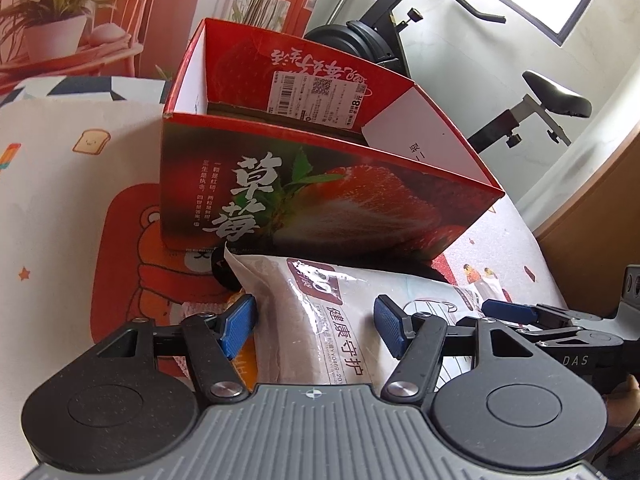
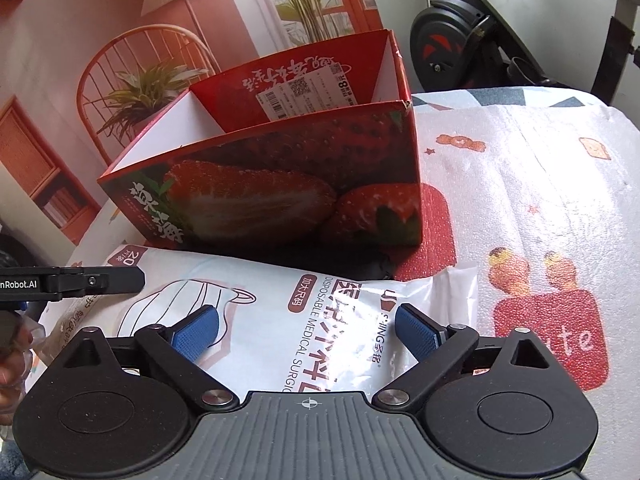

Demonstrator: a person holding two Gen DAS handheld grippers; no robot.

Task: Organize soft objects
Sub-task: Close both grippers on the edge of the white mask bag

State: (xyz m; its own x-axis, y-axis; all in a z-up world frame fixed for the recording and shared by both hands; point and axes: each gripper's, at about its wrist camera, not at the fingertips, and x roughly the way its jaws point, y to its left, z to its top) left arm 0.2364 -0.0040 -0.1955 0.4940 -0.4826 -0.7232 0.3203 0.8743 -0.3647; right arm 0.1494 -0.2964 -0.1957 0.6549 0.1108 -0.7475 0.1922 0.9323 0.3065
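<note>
A red strawberry-print cardboard box (image 1: 312, 200) stands open on the table; it also shows in the right wrist view (image 2: 280, 184). Its inside looks empty as far as I can see. A soft white plastic pack of surgical masks (image 1: 320, 320) lies flat in front of the box, also in the right wrist view (image 2: 304, 320). My left gripper (image 1: 314, 326) is open, its blue pads (image 1: 238, 326) either side of the pack's left end. My right gripper (image 2: 308, 330) is open over the pack's right end. The right gripper's fingers (image 1: 516, 312) show at the far right in the left wrist view.
The table wears a white cloth (image 2: 540, 184) with red cartoon prints. A black object (image 1: 224, 272) lies partly under the pack by the box. An exercise bike (image 1: 440, 40) stands behind the table. A wooden panel (image 1: 600, 208) is at the right.
</note>
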